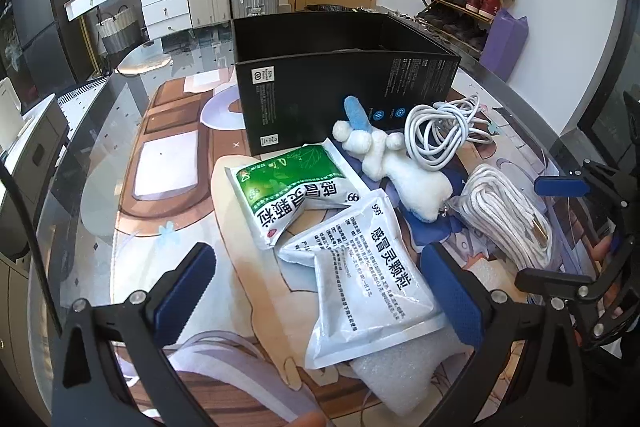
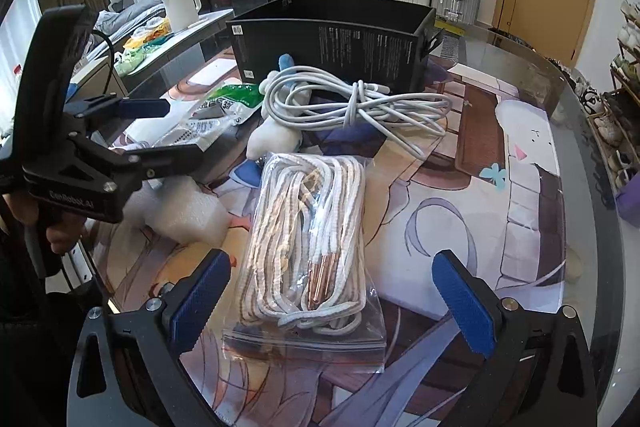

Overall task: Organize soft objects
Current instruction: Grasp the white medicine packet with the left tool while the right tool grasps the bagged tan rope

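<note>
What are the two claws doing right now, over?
Left gripper open over white medicine packet. Right gripper open around bagged rope. Black box behind, nothing gripped. Cable lies between.

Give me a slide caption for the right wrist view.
Open right hand-held gripper poised over a bagged white cord, with a grey cable and open black box beyond.

Both pictures are bright with daylight and mostly sharp, and the colours are clear. The glass top of the table (image 1: 120, 131) gives a pale glare and mirrors the room at its far edge, while the shadows under the things are soft. The fisheye lens bends straight lines strongly toward the edges, and the corners of both views fall into black.
</note>
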`<action>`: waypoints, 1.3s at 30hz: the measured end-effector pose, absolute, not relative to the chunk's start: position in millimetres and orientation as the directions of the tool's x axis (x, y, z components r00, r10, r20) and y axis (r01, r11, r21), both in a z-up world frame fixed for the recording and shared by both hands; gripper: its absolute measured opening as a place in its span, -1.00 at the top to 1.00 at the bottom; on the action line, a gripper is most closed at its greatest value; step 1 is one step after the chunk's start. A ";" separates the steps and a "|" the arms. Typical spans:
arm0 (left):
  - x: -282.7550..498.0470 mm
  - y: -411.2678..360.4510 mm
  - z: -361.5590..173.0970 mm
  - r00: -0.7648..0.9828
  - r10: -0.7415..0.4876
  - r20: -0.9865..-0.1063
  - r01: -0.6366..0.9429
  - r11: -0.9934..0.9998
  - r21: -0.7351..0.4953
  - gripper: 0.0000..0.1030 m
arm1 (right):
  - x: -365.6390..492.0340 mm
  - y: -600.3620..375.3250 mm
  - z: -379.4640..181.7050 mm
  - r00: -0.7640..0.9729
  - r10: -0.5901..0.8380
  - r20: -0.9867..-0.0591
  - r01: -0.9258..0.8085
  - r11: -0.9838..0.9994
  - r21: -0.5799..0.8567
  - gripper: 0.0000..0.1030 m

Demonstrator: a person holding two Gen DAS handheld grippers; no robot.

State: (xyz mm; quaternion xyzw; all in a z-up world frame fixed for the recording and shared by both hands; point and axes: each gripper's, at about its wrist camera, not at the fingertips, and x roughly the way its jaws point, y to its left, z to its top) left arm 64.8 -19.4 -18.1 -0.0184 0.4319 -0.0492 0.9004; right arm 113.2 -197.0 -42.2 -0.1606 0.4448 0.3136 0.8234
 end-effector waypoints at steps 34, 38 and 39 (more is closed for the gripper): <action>50.8 -25.2 -3.7 0.625 -0.267 -0.733 0.201 0.963 -0.179 0.16 | 108.8 -190.3 -42.6 0.394 0.429 -0.813 -0.697 0.716 0.040 -0.29; 48.4 -22.6 2.6 0.648 -0.263 -0.715 0.196 0.965 -0.176 0.15 | 108.5 -190.5 -42.3 0.396 0.439 -0.807 -0.699 0.713 0.045 -0.14; 47.4 -22.2 4.0 0.654 -0.262 -0.710 0.197 0.965 -0.174 0.16 | 108.8 -190.9 -42.1 0.396 0.441 -0.805 -0.699 0.714 0.047 -0.12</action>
